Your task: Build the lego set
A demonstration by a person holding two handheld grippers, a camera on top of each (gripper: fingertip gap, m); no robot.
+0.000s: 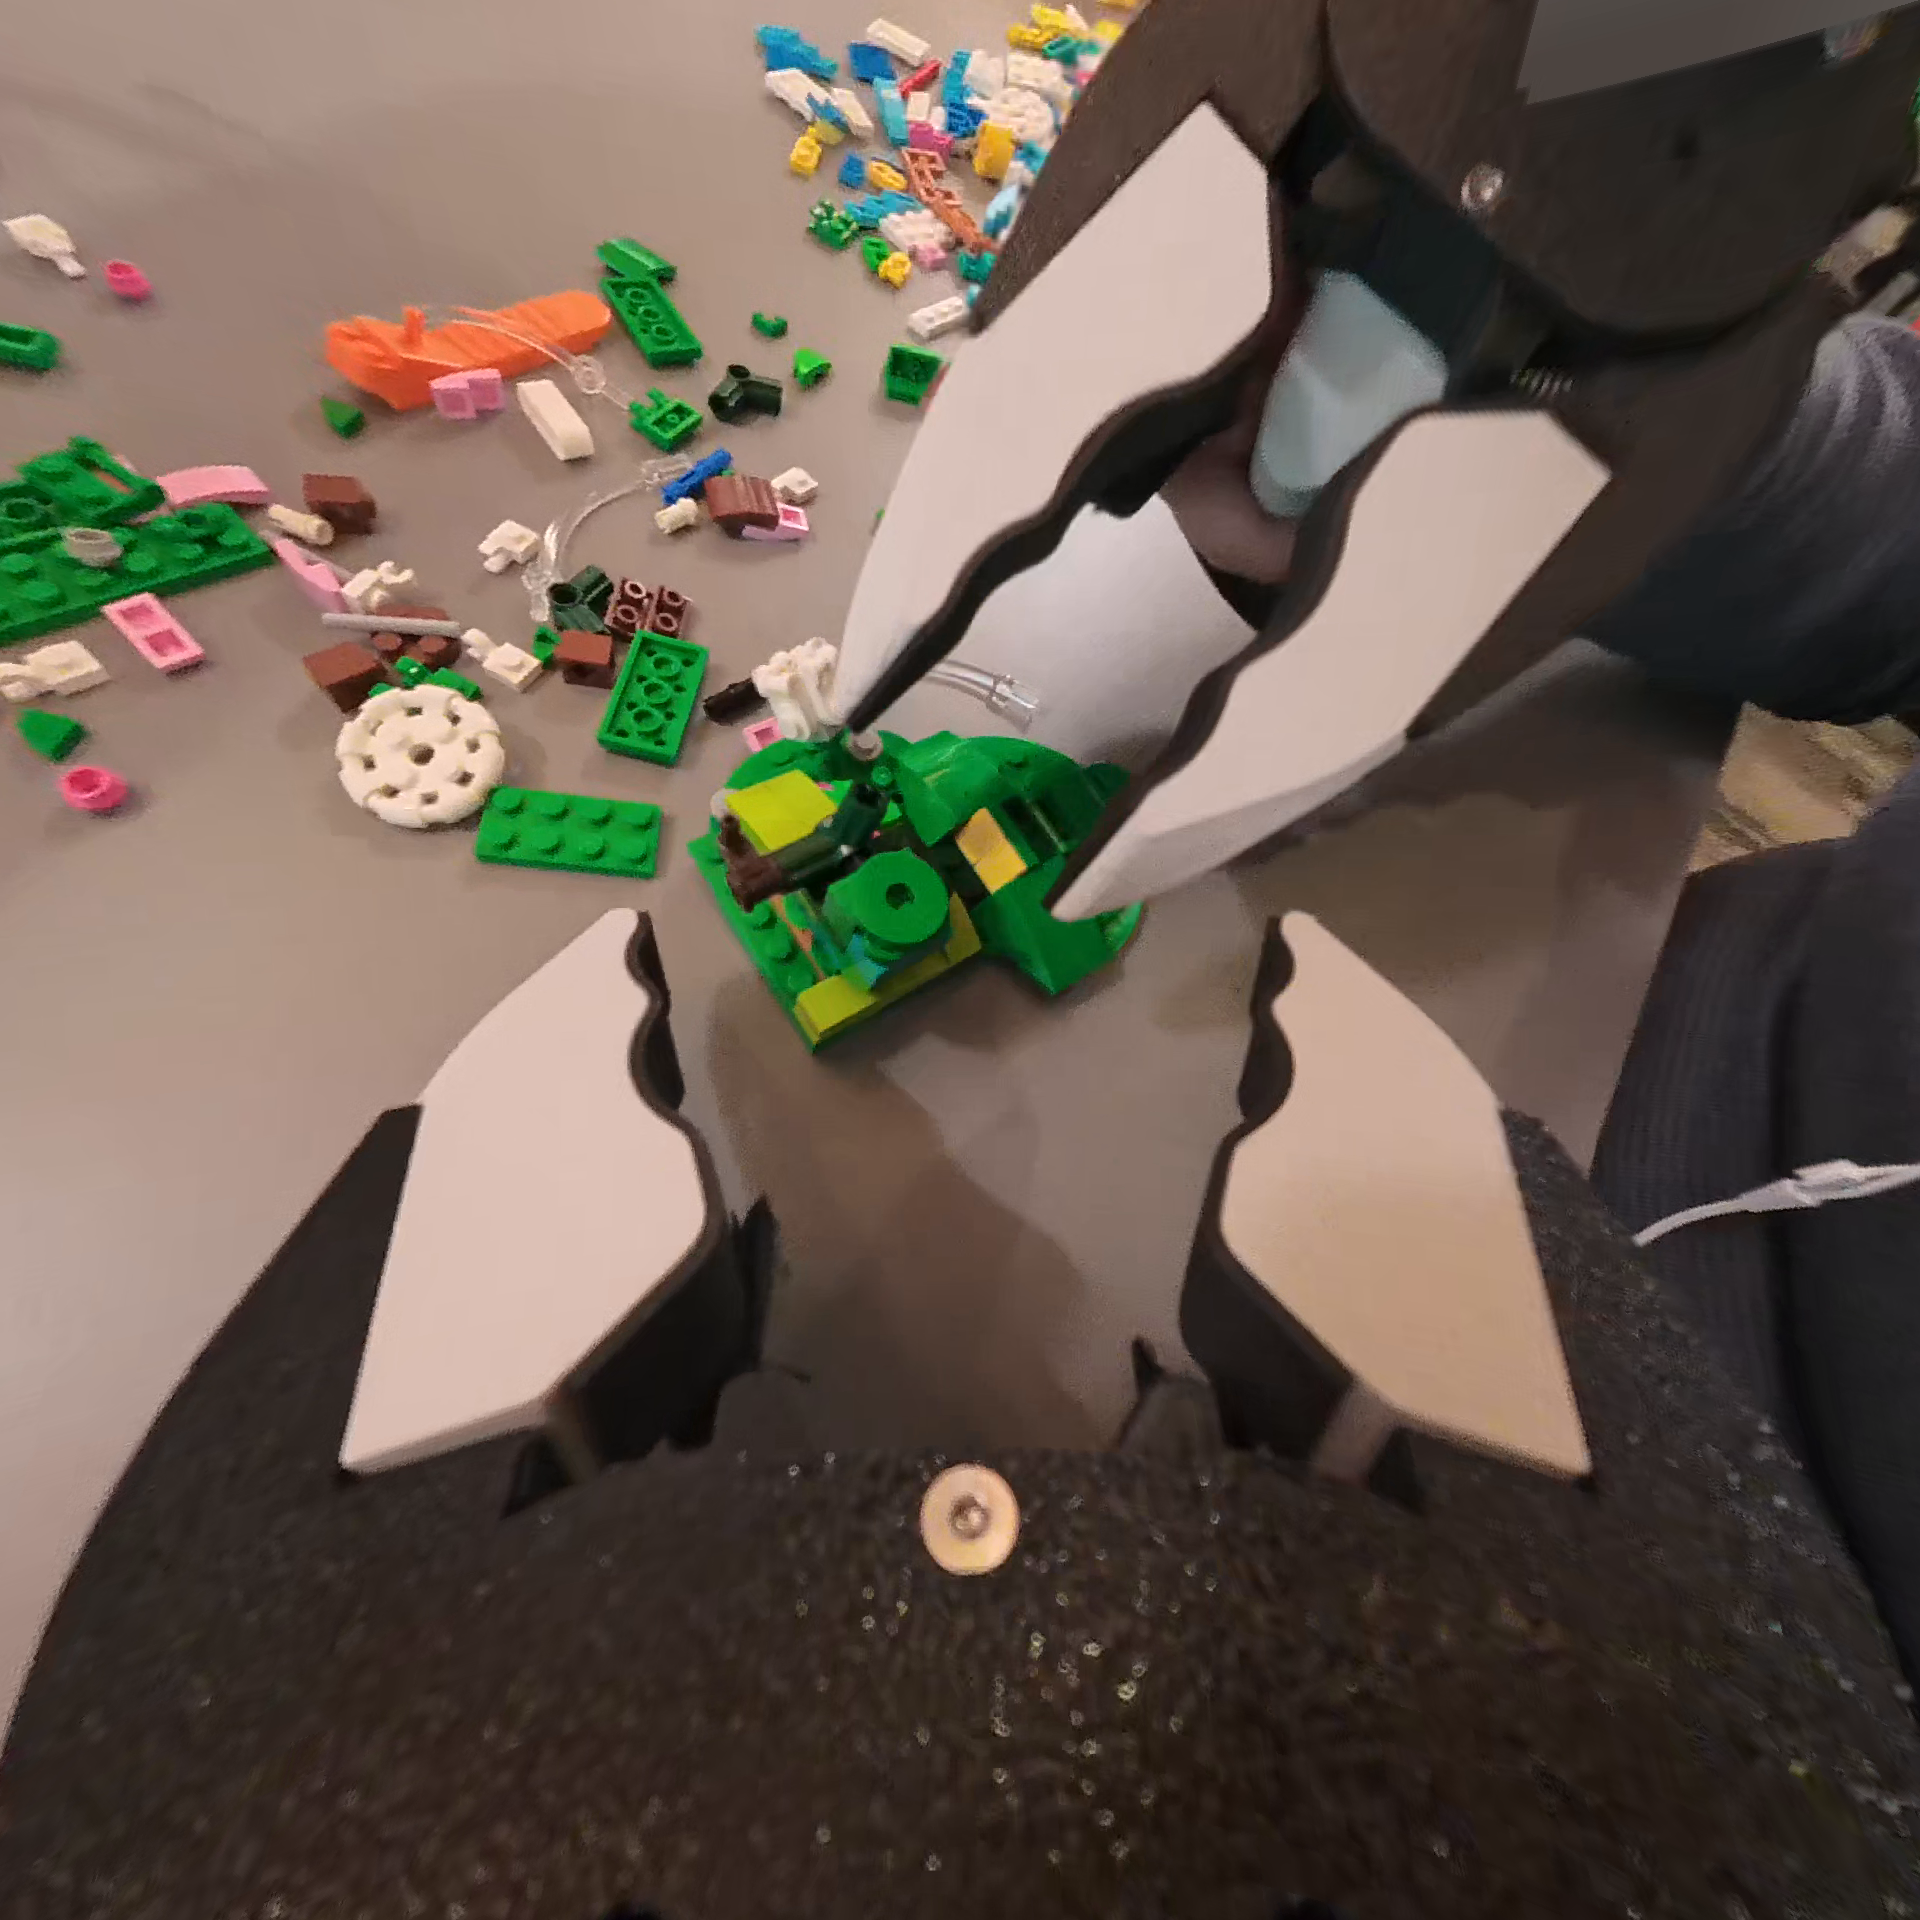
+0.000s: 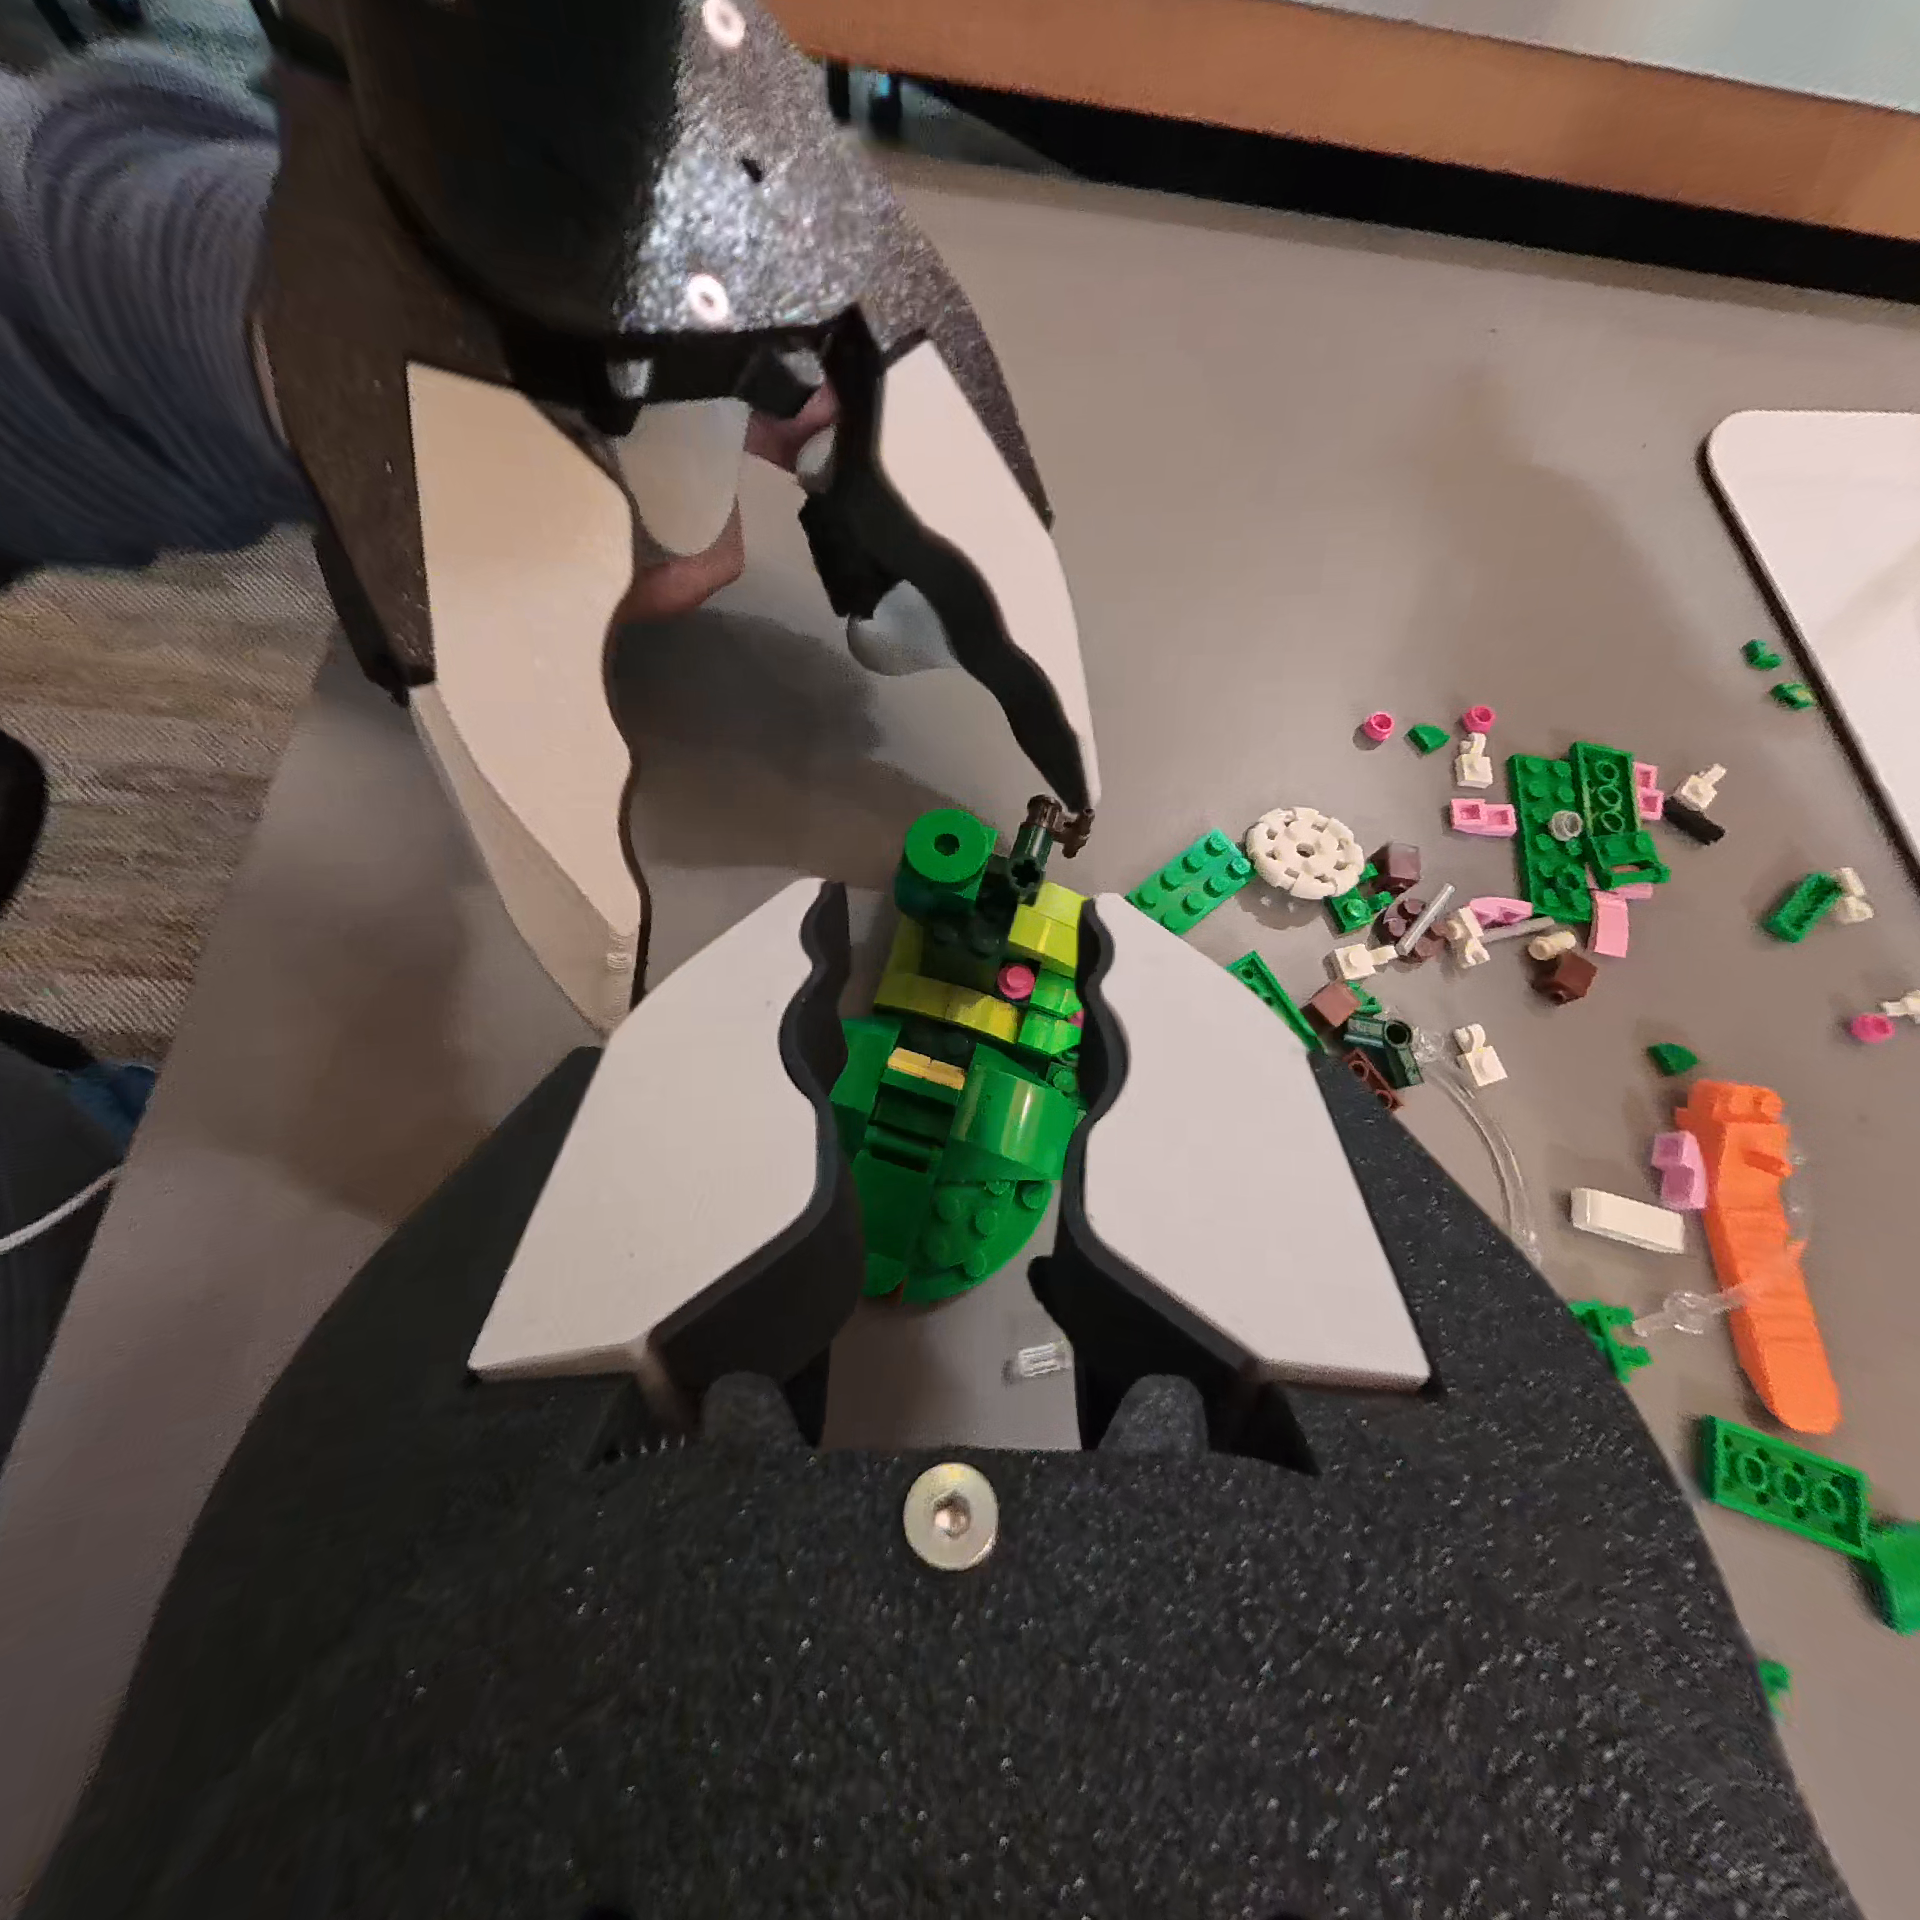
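A green and lime lego build [image 1: 914, 883] sits on the grey table [image 1: 260, 1039]. My right gripper [image 2: 961, 899] is shut on the build [image 2: 966, 1091], one finger on each side; in the left wrist view it [image 1: 961, 810] comes down from the upper right. My left gripper [image 1: 956, 930] is open wide and empty, just in front of the build. In the right wrist view one of its fingertips [image 2: 1081, 748] is at a small brown piece [image 2: 1060, 821] on the build's far end.
Loose bricks lie left of the build: a white round plate [image 1: 421, 756], a green plate [image 1: 569, 831], an orange separator [image 1: 468, 348], a colourful pile [image 1: 935, 135] farther back. A white board [image 2: 1829, 582] lies far right. The table edge and carpet [image 2: 135, 727] are left. My two grippers' fingertips are within a few centimetres of each other. Between my left fingertips and the green plate [image 1: 569, 831] there is roughly 4 centimeters. The right camera catches it too, in the right wrist view [image 2: 1191, 879].
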